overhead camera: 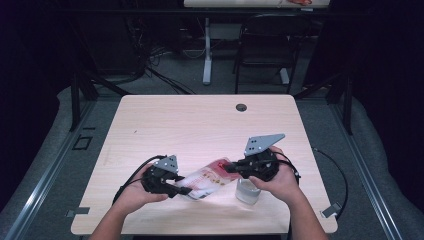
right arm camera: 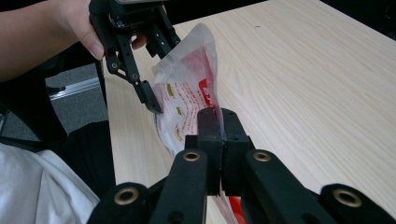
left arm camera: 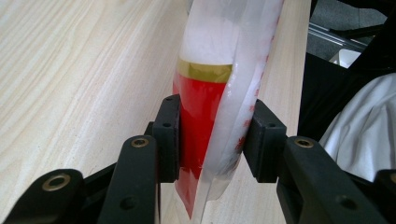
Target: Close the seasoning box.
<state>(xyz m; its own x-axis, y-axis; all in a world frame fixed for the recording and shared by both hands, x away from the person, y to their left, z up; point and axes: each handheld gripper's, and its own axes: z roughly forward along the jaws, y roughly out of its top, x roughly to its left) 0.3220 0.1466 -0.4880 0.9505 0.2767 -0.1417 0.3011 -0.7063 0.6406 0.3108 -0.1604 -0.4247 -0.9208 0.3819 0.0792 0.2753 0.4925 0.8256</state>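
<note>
**Red-and-white pouch held between both grippers over near table edge**

Left gripper: jaws clamped on one end of the pouch. In the left gripper view the two black pads press the pouch from either side, with a red panel and a gold band of the packaging showing between them. The plastic bulges above the pads. The person's left hand wraps the gripper body from the near side.

Right gripper: jaws closed almost flat together, pinching a thin edge of the pouch at its other end. In the right gripper view the pads meet on the film of the pouch, red print visible just beside them; the left gripper shows farther off on the opposite end. The right hand grips the tool from the near right.

Pouch: spans the gap between the two grippers, tilted, the right end higher than the left. It sits over the near middle of the wooden table; whether it touches the surface cannot be told.

Near the right hand, on the table, a clear cup stands upright, just below the right gripper. Far side of the table: a dark round grommet. Beyond it, a dark chair on the floor.
</note>
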